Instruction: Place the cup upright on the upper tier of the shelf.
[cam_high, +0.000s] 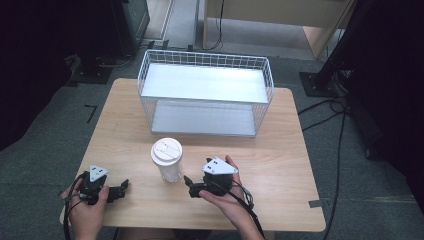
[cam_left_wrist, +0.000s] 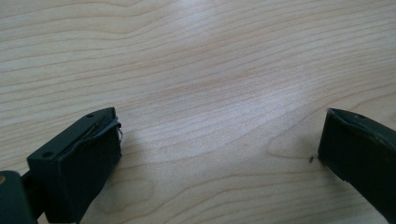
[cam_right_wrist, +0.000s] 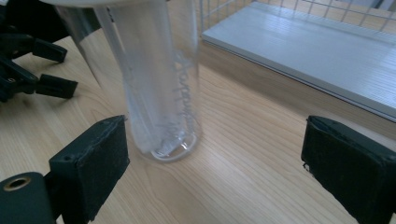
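My right gripper (cam_high: 189, 186) sits just right of the clear lidded cup (cam_high: 167, 160) mid-counter (cam_high: 280, 165), near its front edge. My left gripper (cam_left_wrist: 219, 140) gapes over bare wood. My right gripper's view: jaws wide, cup (cam_right_wrist: 159, 93) just ahead.

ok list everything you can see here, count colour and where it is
light wooden table: one, pale wood, centre of the high view
white wire two-tier basket shelf: one, white, far half of the table
clear plastic cup with white lid: one, transparent with a white top, upright in front of the shelf, between the grippers
black cables: several, black, on the grey floor at right
left gripper: one, black with grey plate, near-left, jaws open
right gripper: one, black with grey plate, right of the cup, jaws open
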